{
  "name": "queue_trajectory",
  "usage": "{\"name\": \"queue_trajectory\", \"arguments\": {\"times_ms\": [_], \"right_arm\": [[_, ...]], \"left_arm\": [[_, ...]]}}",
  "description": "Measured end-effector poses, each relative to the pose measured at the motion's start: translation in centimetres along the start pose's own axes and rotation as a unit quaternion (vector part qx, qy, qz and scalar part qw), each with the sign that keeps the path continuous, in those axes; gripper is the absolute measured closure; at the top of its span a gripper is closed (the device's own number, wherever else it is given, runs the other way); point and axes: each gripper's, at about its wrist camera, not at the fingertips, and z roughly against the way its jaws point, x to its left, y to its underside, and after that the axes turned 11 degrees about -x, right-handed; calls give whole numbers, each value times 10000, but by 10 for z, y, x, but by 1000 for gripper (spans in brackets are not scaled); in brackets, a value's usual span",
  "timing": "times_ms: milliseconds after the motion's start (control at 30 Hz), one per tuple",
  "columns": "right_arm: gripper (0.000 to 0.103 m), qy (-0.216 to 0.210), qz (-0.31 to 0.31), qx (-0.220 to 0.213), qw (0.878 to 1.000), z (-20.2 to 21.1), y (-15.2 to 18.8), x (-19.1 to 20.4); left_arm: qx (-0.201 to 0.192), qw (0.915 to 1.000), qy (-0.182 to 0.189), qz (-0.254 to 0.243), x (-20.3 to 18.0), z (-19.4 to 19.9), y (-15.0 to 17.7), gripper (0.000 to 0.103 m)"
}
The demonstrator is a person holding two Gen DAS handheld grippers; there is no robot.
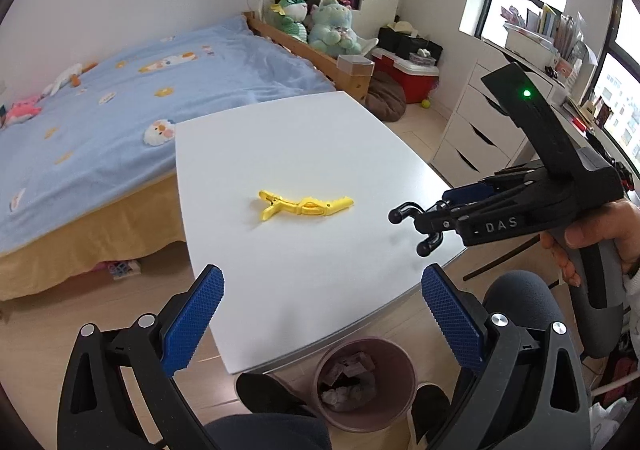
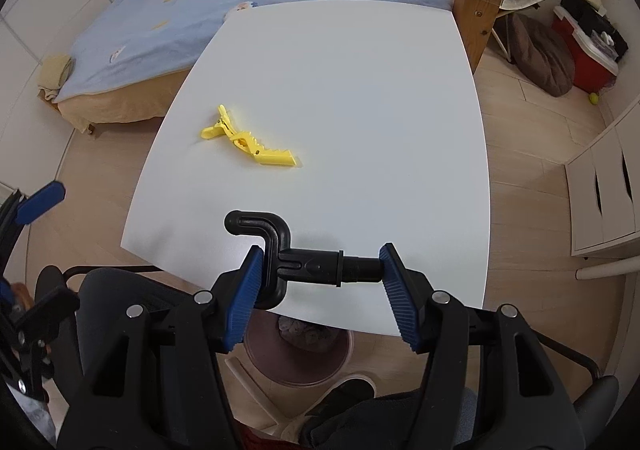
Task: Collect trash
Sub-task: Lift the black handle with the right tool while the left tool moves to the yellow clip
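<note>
A yellow plastic hair clip (image 1: 306,205) lies on the white table (image 1: 320,138); it also shows in the right wrist view (image 2: 248,140). My right gripper (image 2: 322,282) is shut on a black hooked plastic part (image 2: 304,256), held above the table's near edge; the same part shows in the left wrist view (image 1: 418,224). My left gripper (image 1: 322,326) is open and empty, above the table's near edge. A pinkish trash bin (image 1: 364,382) with crumpled waste stands on the floor below the edge; the right wrist view shows its rim (image 2: 298,364).
A bed with a blue cover (image 1: 120,98) borders the table's far left side. White drawers (image 1: 476,130) stand at the right. A red cooler box (image 1: 408,76) and plush toys (image 1: 332,26) are behind. A black office chair (image 2: 120,290) is at the near edge.
</note>
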Motion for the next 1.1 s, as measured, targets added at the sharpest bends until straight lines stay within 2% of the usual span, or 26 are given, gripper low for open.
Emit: {"name": "queue_trajectory", "arguments": {"times_ms": [333, 500, 633, 867, 1033, 1100], "right_arm": [[44, -61, -37, -24, 10000, 11, 2, -7], [44, -38, -62, 22, 10000, 9, 3, -10], [44, 4, -85, 38, 10000, 9, 4, -13], [44, 91, -117, 70, 9999, 11, 2, -17], [44, 112, -127, 83, 9998, 11, 0, -18], [44, 104, -130, 84, 9998, 11, -1, -18]], "left_arm": [[369, 9962, 256, -749, 6, -48, -33, 8], [606, 9880, 681, -1250, 8, -79, -39, 8], [790, 9786, 840, -1706, 8, -102, -39, 8], [1049, 9679, 1073, -2016, 8, -138, -41, 8], [1232, 9621, 1189, -2120, 3, -153, -36, 25], [1333, 9606, 1129, -2160, 2, -158, -31, 35]]}}
